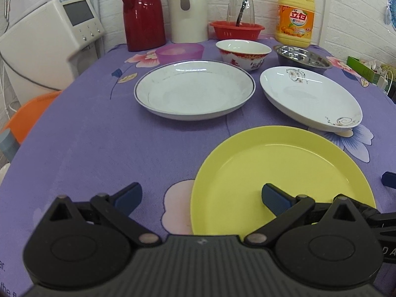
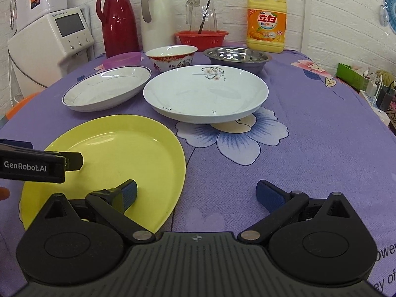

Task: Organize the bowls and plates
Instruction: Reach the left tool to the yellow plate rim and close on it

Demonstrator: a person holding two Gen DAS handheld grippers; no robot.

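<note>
Both grippers low — left gripper point(image 1: 201, 196), right gripper point(image 2: 196, 193) — jaws wide.

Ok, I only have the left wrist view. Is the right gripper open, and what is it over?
Observer: The right gripper is open. Its left finger is over the yellow plate, its right finger over bare cloth.
Operator: I can't see a handle on the red jug. Where is it?
Observer: The red jug has its handle on the left side, towards the white machine.
</note>
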